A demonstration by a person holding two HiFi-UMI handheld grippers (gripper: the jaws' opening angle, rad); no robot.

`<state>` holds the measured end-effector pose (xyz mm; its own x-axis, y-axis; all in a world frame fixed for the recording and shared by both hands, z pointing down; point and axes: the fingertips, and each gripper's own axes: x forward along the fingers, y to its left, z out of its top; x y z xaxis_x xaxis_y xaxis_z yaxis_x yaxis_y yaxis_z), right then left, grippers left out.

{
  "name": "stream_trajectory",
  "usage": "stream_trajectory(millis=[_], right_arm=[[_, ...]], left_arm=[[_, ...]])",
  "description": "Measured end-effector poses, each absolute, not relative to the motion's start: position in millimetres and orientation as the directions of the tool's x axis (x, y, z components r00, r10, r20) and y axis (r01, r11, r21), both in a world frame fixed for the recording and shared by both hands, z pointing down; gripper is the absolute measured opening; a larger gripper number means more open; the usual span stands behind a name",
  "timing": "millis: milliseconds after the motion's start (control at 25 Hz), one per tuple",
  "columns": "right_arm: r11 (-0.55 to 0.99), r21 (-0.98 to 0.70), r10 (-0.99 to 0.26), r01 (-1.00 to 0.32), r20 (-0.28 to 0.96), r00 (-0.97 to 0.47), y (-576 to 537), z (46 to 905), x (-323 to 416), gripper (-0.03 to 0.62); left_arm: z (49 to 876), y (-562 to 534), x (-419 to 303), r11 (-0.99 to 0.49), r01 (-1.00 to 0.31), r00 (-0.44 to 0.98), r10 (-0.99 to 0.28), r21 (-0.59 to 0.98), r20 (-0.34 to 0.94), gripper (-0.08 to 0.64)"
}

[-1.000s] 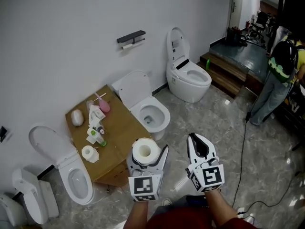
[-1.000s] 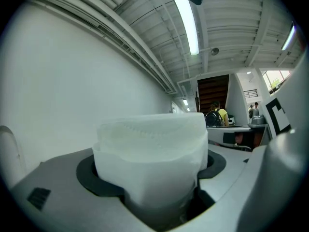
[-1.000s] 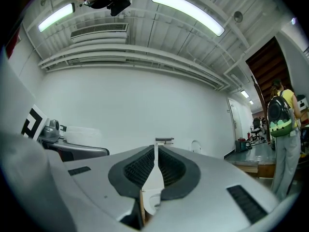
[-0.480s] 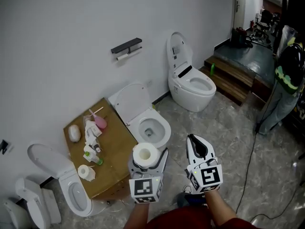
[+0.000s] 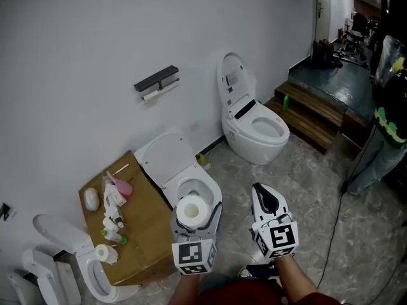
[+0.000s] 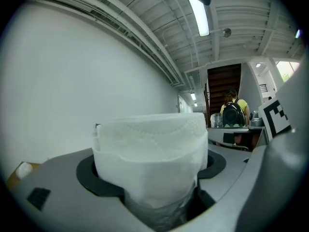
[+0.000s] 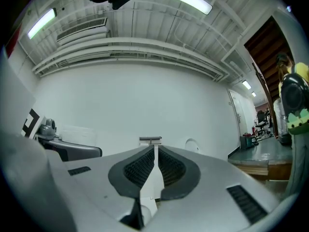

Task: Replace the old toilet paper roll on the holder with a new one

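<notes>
Two grippers sit low in the head view, both pointing level toward the wall. We see the left gripper (image 5: 195, 208) with its fingers (image 6: 53, 182) spread wide and clamped on the new roll (image 6: 150, 158). This is a full white roll standing upright between them, core hole up. The right gripper (image 5: 259, 190) has its fingers (image 7: 140, 170) closed together, with nothing between them. The holder (image 5: 156, 78), a dark bar, is on the white wall at the upper left of the frame, well apart from both grippers. The old roll (image 5: 159, 90) hangs just under it, thin and white. Below the holder stands an open toilet (image 5: 166, 164); the left gripper overlaps its bowl in the frame. A wooden desk (image 5: 149, 234) at lower left carries bottles (image 5: 113, 208) and a spare roll (image 5: 105, 253). Another toilet (image 5: 254, 122) is right of centre. A person (image 5: 389, 132) stands at the right edge.
</notes>
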<state>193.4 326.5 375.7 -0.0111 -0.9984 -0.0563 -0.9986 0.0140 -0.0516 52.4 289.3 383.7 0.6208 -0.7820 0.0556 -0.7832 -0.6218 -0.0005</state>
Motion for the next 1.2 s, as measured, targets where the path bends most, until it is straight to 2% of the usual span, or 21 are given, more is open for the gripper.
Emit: stream_trajectory(millis=[520,840,1200], right_arm=[[0.034,-0.026,-0.999,-0.999,-0.001,-0.034,158,394,231,0.037],[0.087,-0.029,-0.996,-0.996,-0.003,-0.087,28,384,210,0.037],[0.178,-0.023,-0.984,-0.984,-0.012,-0.177,-63,382,183,0.037]], left_arm=[[402,119,79,-0.582,-0.813,0.580,-0.812,-0.025,0.059,0.456],[396,1,58,-0.552,-0.834,0.552,-0.833,0.009,0.043,0.456],[391,-83,38,-0.481,-0.876,0.482,-0.875,0.031,0.045,0.456]])
